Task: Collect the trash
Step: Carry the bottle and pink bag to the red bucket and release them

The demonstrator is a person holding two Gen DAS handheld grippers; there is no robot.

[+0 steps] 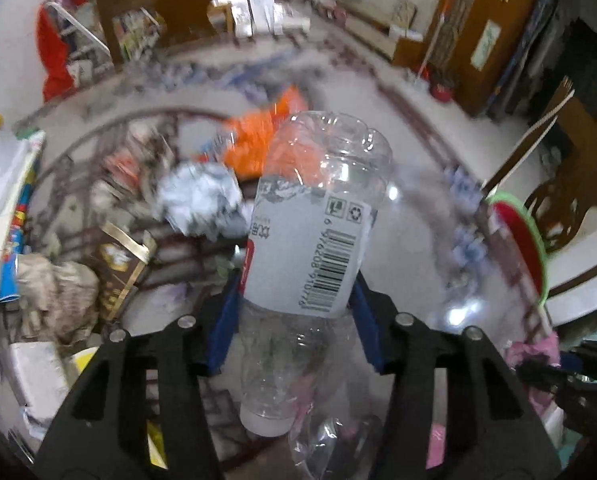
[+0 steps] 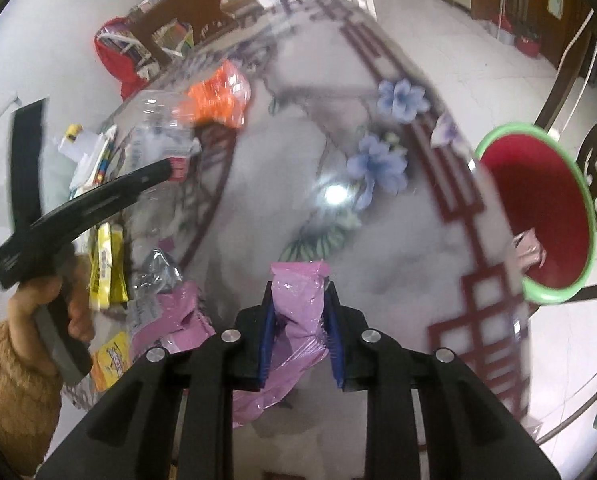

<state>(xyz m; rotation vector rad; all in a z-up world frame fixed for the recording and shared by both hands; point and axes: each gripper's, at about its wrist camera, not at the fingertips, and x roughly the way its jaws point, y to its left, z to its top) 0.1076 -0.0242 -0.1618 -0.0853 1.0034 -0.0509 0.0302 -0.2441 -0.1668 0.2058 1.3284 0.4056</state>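
Sitting between left hand-held gripper (image 1: 298, 312) pads — clear bottle (image 1: 318, 216), base forward.

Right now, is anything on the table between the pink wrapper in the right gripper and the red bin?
Nothing visible. The right gripper is shut on the pink wrapper; the table is bare towards the red bin past its right edge. The remaining litter lies to the left.

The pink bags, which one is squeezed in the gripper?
The pink bag between the right gripper's blue pads, lifted off the table. The other pink bag lies loose on the table beside it, and nothing grips it.
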